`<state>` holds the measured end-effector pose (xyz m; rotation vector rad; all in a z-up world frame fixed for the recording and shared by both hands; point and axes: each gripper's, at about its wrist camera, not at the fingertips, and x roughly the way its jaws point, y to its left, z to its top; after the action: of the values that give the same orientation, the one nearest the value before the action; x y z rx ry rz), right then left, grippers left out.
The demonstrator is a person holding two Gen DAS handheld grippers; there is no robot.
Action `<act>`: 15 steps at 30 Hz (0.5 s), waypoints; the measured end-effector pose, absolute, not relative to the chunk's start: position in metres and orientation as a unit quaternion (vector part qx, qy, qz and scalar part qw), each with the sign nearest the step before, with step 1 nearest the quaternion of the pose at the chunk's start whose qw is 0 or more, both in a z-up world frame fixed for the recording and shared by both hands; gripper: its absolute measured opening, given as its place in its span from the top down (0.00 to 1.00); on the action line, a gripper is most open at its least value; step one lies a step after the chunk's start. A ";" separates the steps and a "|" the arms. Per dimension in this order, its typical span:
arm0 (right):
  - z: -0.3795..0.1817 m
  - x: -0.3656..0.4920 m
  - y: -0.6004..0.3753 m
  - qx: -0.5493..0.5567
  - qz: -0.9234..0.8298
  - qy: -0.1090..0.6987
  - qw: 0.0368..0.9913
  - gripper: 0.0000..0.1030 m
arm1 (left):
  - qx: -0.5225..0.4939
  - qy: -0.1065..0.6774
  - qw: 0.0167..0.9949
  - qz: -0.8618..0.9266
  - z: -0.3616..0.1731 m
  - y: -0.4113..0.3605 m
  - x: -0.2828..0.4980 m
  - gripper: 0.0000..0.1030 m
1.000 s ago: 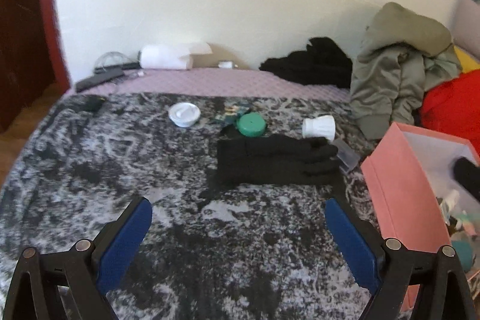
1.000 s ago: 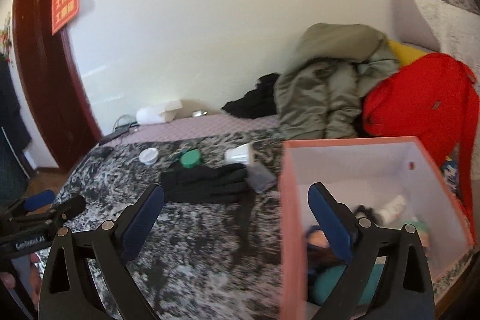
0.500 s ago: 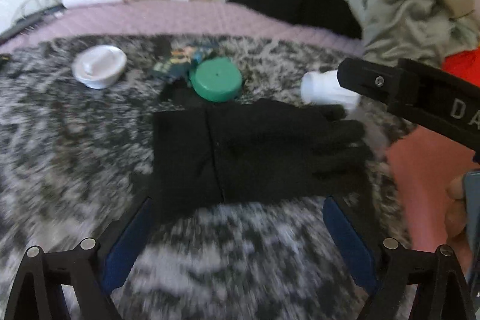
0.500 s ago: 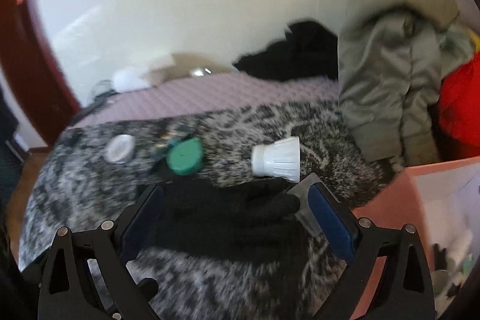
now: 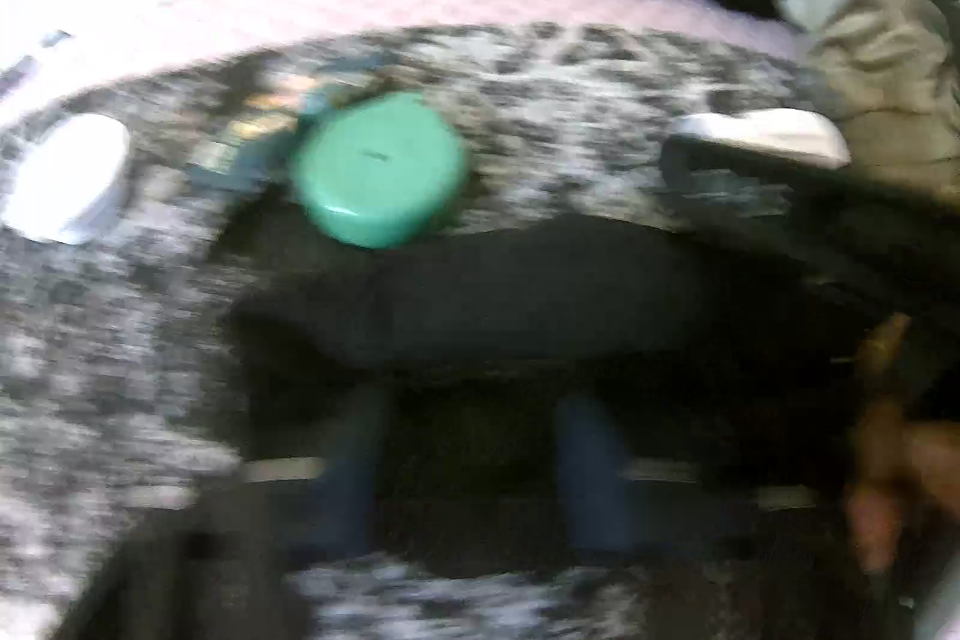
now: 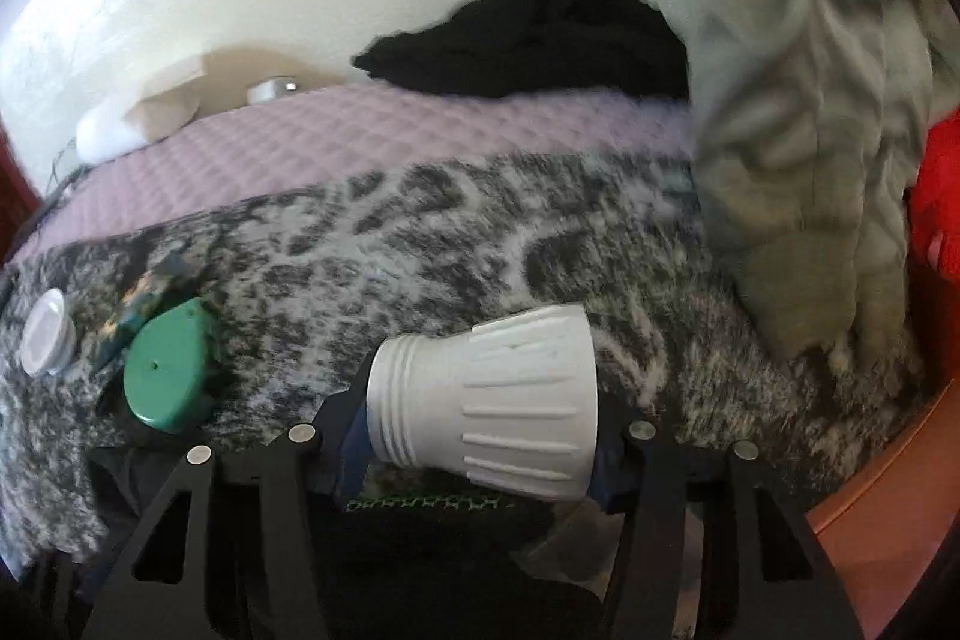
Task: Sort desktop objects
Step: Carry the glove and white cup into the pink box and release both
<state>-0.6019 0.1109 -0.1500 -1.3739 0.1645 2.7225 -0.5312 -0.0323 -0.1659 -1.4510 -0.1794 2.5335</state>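
- The white ribbed cap, lying on its side on the grey mottled blanket of a bed, sits between the blue pads of the right tongs, whose jaws are closing on it; whether the pads already press cannot be told.
- Its flared, tapering shape is the likely trouble: pads meeting a cone can squeeze it forward out of the grip, and on soft pile it may roll away to the far side.
- Just near of the cap lie the black gloves, under the left tongs, which the blurred left view shows drawn close together at the gloves' near edge; whether fabric is caught between the pads cannot be made out.
- A pinch on one layer only would probably lift one glove and drag or drop the other.
- The gloves reach toward the cap, so a lift by the left tongs could nudge it as the right pair closes.
- The green lid touches the gloves' far left edge and could be tipped along with them; a white round lid lies further left.
- A pink box edges in at near right; an olive jacket hangs at far right.
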 end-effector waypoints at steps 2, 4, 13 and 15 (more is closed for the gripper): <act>-0.153 -0.594 0.126 -0.451 0.885 0.115 0.021 0.44 | -0.498 -0.099 0.094 0.857 -0.156 -0.049 -0.521 0.91; -0.141 -0.575 0.127 -0.433 0.893 0.122 0.013 0.44 | -0.484 -0.105 0.080 0.865 -0.136 -0.062 -0.496 0.91; -0.034 -0.437 0.103 -0.348 0.931 0.097 -0.062 0.44 | -0.419 -0.107 0.074 0.898 -0.038 -0.089 -0.349 0.91; -0.007 -0.396 0.095 -0.328 0.937 0.088 -0.084 0.44 | -0.406 -0.106 0.077 0.904 -0.017 -0.091 -0.315 0.91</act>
<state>-0.3957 0.0951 -0.0070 -1.0892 0.2920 3.1109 -0.3149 -0.0911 -0.0172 -1.2162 -0.3173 2.7103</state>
